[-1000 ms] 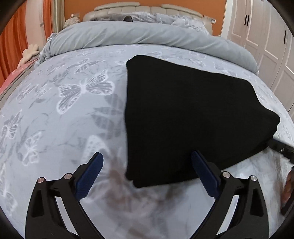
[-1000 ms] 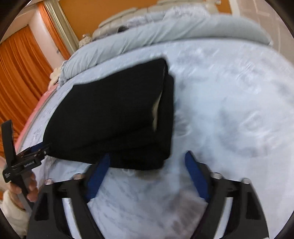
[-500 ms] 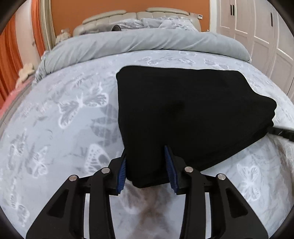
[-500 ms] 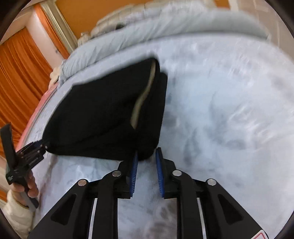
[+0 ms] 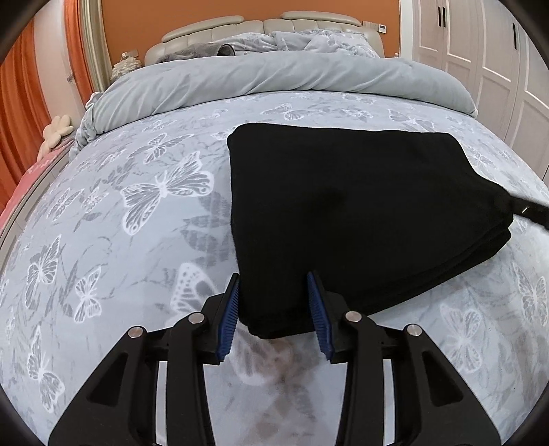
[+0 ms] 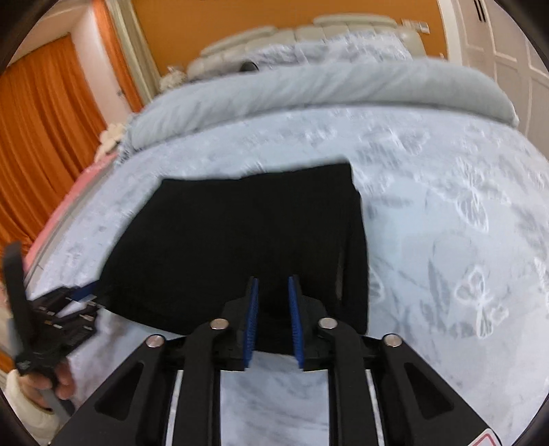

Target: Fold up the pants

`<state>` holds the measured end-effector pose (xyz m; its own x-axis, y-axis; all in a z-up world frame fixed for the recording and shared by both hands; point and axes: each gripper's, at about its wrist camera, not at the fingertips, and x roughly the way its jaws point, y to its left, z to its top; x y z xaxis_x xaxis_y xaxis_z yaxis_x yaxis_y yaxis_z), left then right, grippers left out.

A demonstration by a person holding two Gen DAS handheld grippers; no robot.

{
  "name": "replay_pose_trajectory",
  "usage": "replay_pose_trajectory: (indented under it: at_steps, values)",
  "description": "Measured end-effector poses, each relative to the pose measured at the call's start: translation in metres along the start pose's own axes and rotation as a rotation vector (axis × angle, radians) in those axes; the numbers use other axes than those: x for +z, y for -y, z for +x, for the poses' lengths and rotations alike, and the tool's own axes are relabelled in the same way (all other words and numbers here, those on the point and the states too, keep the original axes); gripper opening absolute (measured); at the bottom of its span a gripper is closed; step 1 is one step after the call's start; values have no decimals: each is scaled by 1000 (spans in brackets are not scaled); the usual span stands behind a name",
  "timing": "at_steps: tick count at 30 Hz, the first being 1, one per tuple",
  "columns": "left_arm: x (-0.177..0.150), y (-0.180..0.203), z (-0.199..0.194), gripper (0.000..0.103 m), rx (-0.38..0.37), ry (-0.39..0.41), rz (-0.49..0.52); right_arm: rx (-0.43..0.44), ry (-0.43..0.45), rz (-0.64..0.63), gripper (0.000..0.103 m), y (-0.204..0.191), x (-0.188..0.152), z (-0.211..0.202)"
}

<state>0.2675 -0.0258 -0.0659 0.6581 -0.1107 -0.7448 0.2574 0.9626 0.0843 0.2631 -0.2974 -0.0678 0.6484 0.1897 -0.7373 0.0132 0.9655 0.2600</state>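
The black pants (image 5: 357, 209) lie folded into a thick stack on the butterfly-print bed cover (image 5: 137, 219). My left gripper (image 5: 276, 305) is shut on the stack's near left corner, the cloth bunched between its blue pads. My right gripper (image 6: 272, 308) is shut on the near right edge of the pants (image 6: 233, 236). The right gripper's tip shows at the right edge of the left wrist view (image 5: 528, 209). The left gripper and the hand holding it show at the lower left of the right wrist view (image 6: 55, 322). The right wrist view is blurred by motion.
A rolled grey duvet (image 5: 274, 82) lies across the bed behind the pants, with a padded headboard (image 5: 267, 31) beyond. Orange curtains (image 6: 44, 130) hang at the left and white wardrobe doors (image 5: 487, 58) stand at the right.
Both grippers went from wide open to shut on the near edge of the pants stack. The stack's near edge now sits a little lifted and drawn toward the grippers.
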Motion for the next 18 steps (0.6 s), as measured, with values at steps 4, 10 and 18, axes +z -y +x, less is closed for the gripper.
replay_pose_trajectory:
  at_steps: [4, 10, 18]
  values:
    - [-1, 0, 2, 38, -1, 1, 1, 28, -10, 32, 0, 16, -17, 8]
    - [17, -17, -37, 40, -76, 95, -78, 17, 23, 26, 0, -3, 0, -21]
    - [113, -29, 15, 61, -135, 22, -258, 7, 40, 62, 0, -8, 83, 21]
